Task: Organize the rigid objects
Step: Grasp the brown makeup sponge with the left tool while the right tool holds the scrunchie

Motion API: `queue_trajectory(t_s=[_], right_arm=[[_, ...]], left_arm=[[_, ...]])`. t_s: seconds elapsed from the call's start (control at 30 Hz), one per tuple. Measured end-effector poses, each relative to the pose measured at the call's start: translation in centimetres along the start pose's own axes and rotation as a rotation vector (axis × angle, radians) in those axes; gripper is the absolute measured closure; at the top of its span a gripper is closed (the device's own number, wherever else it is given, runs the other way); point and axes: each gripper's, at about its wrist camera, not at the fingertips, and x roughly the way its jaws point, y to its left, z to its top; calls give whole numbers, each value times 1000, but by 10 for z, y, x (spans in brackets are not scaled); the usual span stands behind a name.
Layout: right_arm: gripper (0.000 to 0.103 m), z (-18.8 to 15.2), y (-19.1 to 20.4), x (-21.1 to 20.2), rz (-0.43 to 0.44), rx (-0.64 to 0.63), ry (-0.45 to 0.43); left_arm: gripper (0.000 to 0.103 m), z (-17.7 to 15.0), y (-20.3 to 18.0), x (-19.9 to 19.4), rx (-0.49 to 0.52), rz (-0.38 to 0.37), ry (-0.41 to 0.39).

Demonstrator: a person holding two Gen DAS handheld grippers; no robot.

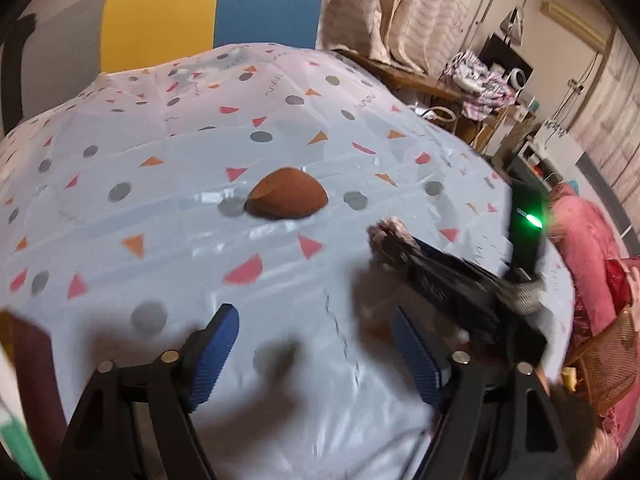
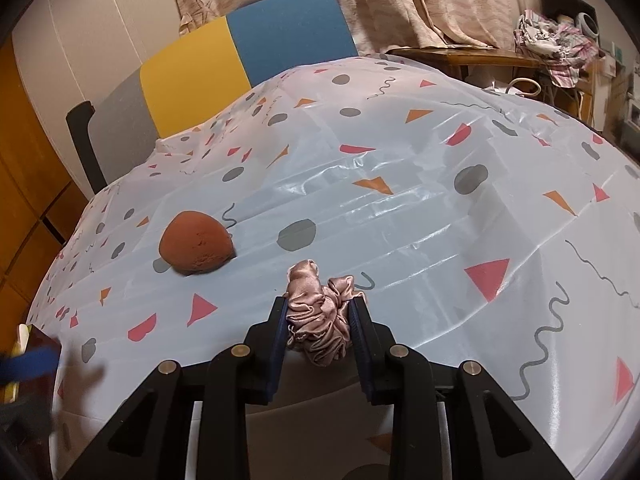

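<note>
A brown egg-shaped sponge (image 1: 287,198) lies on the patterned tablecloth (image 1: 168,216), straight ahead of my left gripper (image 1: 316,332). That gripper is open, its blue pads wide apart with nothing between them. In the right wrist view the same sponge (image 2: 196,247) rests to the left, beyond the fingers. My right gripper (image 2: 320,314) is shut on a pink satin scrunchie (image 2: 320,320), which bunches up between its pads just above the cloth. The left wrist view shows the right gripper (image 1: 390,240) from the side, blurred, with the scrunchie (image 1: 386,232) at its tip.
A chair with a yellow and blue back (image 2: 248,48) stands behind the table (image 2: 460,184). A wooden side table with a heap of clothes (image 2: 552,46) is at the far right. A dark box edge (image 2: 36,344) shows at the lower left. Pink bedding (image 1: 588,248) lies beyond the table's right edge.
</note>
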Motion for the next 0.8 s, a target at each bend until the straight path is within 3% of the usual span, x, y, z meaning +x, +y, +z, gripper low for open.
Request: queue_trajectory(t_s=[0.4, 0.57, 0.77, 0.8], right_arm=[[72, -1, -2, 0, 12, 12, -11], [72, -2, -5, 0, 24, 22, -16], [72, -3, -6, 0, 29, 26, -18], [72, -3, -6, 0, 28, 26, -18]], left_arm=[[20, 68, -11, 82, 94, 145, -4], [20, 78, -16, 103, 128, 167, 7], [21, 80, -9, 118, 112, 183, -1], [25, 80, -4, 120, 92, 183, 3]])
